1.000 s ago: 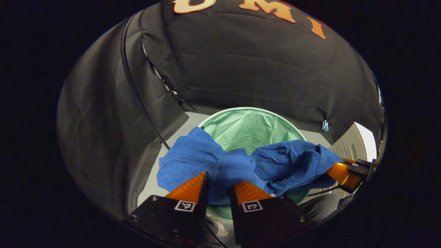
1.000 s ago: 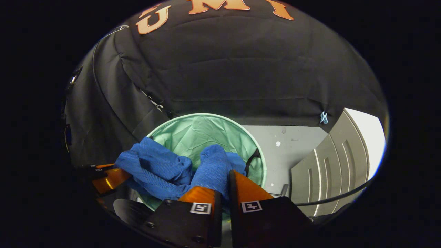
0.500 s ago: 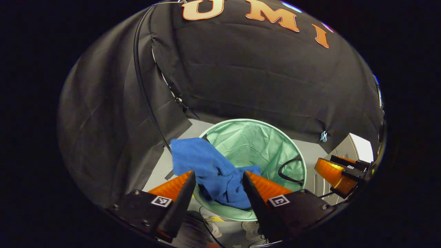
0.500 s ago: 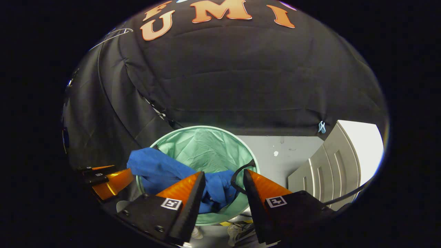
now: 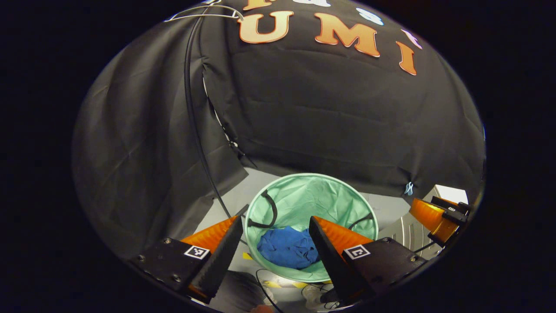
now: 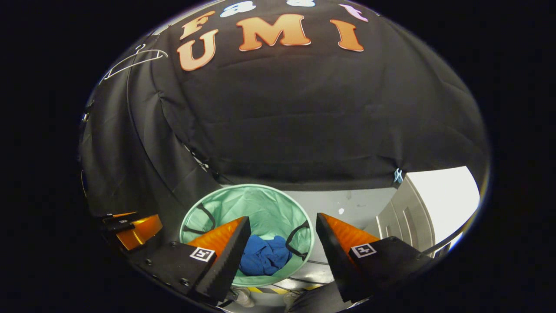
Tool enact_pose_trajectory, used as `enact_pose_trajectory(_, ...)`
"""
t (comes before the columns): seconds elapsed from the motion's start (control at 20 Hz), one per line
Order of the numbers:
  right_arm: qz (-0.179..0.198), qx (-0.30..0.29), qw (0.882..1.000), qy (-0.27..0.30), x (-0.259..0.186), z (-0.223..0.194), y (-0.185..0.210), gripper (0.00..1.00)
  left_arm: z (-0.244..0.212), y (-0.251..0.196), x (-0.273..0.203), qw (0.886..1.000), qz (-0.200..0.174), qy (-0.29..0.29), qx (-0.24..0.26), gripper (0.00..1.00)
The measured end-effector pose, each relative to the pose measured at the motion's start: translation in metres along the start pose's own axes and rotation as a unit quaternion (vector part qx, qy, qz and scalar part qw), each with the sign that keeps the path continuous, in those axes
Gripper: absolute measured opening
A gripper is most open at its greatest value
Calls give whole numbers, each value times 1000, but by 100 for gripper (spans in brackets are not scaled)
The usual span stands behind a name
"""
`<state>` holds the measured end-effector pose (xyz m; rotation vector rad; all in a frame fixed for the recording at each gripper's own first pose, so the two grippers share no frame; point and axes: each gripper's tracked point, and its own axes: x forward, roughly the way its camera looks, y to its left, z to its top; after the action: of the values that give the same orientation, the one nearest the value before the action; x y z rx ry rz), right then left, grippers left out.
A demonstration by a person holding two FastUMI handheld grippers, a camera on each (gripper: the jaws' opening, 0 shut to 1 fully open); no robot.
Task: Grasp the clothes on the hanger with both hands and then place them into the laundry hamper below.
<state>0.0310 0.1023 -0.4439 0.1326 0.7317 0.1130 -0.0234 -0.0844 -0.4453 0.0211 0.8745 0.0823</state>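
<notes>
Hovering above the hamper (image 5: 267, 191), left gripper (image 5: 273, 232) spread wide and gripping nothing. Lying crumpled at the bottom of the hamper, blue clothes (image 5: 287, 252), touching neither gripper. Showing likewise in the right gripper view: clothes (image 6: 263, 256) bunched low inside the green hamper (image 6: 247, 202), right gripper (image 6: 282, 234) parted and empty above it. Standing on the grey floor against the black wall, hamper mouth facing up between both pairs of fingers, probably so a drop from either side lands inside. Drooping inward from the rim, black handles (image 5: 270, 211), clear of the cloth. Hanging bare high on the wall, white hanger (image 6: 132, 61), fitting a garment already taken off it. Peeking in at the right edge of the left gripper view, the right gripper, well apart from the hamper, seemingly clearing the opening. Judging by all this: placing done, only backing away remaining.
</notes>
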Motion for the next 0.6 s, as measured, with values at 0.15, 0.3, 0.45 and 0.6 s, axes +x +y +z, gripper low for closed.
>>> enact_pose_trajectory(0.15,-5,-5,1000,-30,-22,27,-5,98,31,1,-18,999,-2,-34,-11,98)
enact_pose_trajectory(0.3,-9,0,998,-62,-45,53,-13,99,62,6,-38,997,-8,-75,-18,98)
enact_pose_trajectory(0.45,-15,-2,995,-98,-67,80,-18,98,93,8,-61,992,-9,-124,-18,97)
enact_pose_trajectory(0.6,-22,-5,991,-132,-86,103,-23,98,123,12,-85,986,-13,-166,-24,96)
